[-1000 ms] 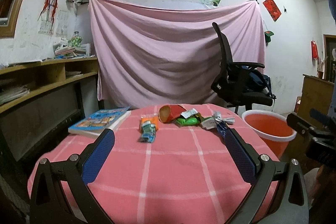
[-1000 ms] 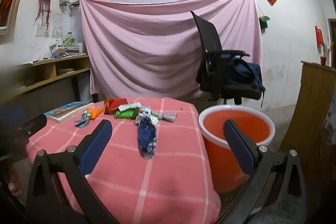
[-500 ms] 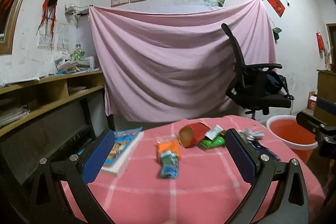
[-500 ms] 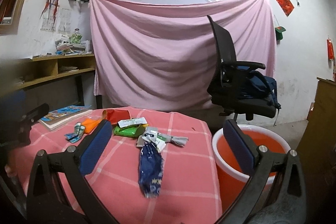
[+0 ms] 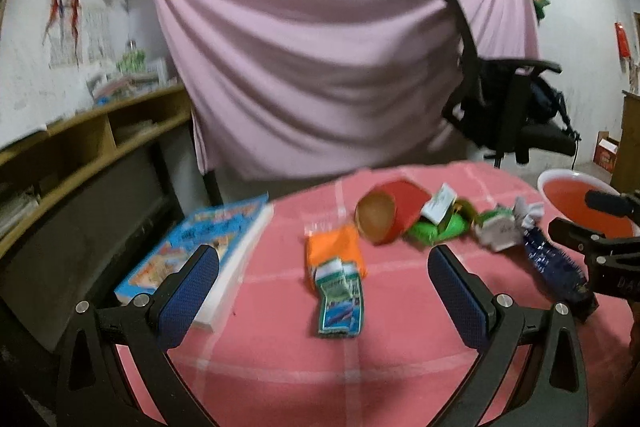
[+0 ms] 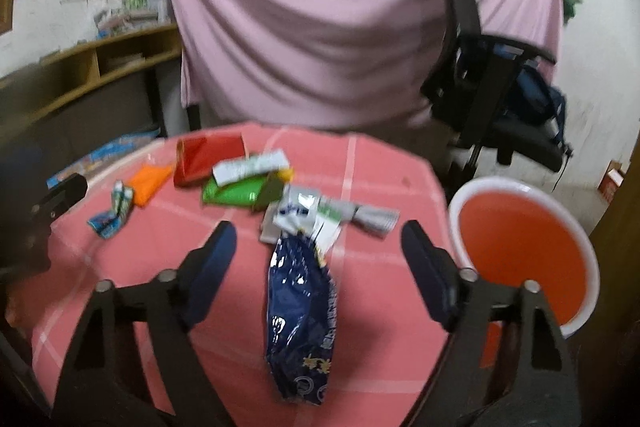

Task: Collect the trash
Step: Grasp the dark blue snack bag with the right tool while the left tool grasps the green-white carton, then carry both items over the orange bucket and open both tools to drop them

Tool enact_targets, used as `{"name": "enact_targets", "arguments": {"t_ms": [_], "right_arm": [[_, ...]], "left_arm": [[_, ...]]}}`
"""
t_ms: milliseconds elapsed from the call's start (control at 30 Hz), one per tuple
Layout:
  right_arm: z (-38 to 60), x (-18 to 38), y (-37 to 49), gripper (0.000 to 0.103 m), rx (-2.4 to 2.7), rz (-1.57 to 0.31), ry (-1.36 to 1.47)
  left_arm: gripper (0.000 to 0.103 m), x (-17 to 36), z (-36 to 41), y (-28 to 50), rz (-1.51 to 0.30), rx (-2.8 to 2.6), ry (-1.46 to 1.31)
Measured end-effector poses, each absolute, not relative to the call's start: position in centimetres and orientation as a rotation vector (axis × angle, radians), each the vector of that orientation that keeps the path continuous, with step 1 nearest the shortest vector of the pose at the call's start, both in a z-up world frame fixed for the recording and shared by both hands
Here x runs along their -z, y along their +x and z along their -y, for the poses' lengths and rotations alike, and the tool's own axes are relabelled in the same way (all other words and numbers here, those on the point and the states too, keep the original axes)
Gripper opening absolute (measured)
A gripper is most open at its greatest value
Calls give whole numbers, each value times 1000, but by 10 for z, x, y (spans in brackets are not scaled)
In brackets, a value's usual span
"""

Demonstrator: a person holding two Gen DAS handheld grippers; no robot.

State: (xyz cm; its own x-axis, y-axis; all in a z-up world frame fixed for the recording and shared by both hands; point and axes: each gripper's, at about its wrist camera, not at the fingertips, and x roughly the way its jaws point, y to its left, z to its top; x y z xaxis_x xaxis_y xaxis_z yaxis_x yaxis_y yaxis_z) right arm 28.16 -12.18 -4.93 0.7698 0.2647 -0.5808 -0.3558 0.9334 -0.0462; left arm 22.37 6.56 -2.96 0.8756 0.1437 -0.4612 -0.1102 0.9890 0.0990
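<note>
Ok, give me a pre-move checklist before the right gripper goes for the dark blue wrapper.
1. Right gripper jaws open: ok.
2. Dark blue wrapper lies between the jaws: ok.
3. White wrappers touch its far end and may drag along: not ok.
4. Orange bucket open beside the table: ok.
5. Left gripper open, off to the left over the teal packet: ok.
6. Height above the wrapper: cannot tell.

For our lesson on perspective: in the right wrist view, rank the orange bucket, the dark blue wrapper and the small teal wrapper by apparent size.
1. Orange bucket
2. Dark blue wrapper, though it lies nearest the camera, which enlarges it
3. Small teal wrapper
</note>
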Motion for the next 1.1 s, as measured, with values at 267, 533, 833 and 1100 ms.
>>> {"name": "enact_targets", "arguments": {"t_ms": [267,533,833,1100], "right_arm": [[116,68,289,80,-359,-725,-197],[112,84,302,58,-406,-853,-208],[122,77,293,47,-446,-812,-166],[156,27,258,46,-486,-497,-58]], "left_arm": [[88,53,-75,251,-683,-105,7],[31,73,-85,264,-841,-89,-75],[26,59,-72,244,-789,-58,-108],[26,12,-24,221,-492,49,-93]]}}
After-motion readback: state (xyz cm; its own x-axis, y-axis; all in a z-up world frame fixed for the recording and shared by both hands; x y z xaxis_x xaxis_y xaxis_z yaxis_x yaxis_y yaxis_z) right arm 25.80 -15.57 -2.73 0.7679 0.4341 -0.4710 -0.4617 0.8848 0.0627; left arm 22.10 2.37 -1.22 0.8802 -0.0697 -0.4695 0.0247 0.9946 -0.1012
